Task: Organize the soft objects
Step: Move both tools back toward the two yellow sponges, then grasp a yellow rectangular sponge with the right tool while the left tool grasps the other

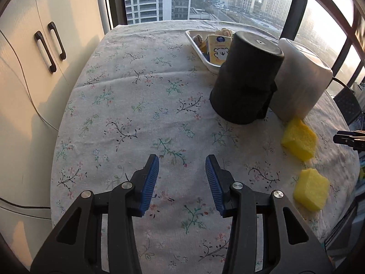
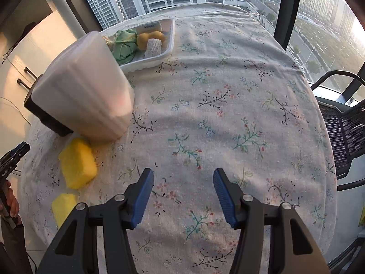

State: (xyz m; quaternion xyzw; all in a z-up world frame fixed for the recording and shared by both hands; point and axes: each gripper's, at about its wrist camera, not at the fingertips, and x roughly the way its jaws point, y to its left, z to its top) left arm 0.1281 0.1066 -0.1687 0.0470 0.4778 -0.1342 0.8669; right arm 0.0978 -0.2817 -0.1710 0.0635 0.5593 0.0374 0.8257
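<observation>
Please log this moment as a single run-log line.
left gripper: open, empty | right gripper: open, empty | two yellow sponges: on tablecloth | tray: holds soft items

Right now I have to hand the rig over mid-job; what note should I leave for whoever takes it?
Left gripper: open, empty, above the tablecloth.
Right gripper: open, empty, also over bare cloth.
Two yellow sponges lie loose near the white bin, which stands beside the black bin.
White tray at the far end already holds several soft items.
Left: both sponges; where they should go is not evident.
</observation>
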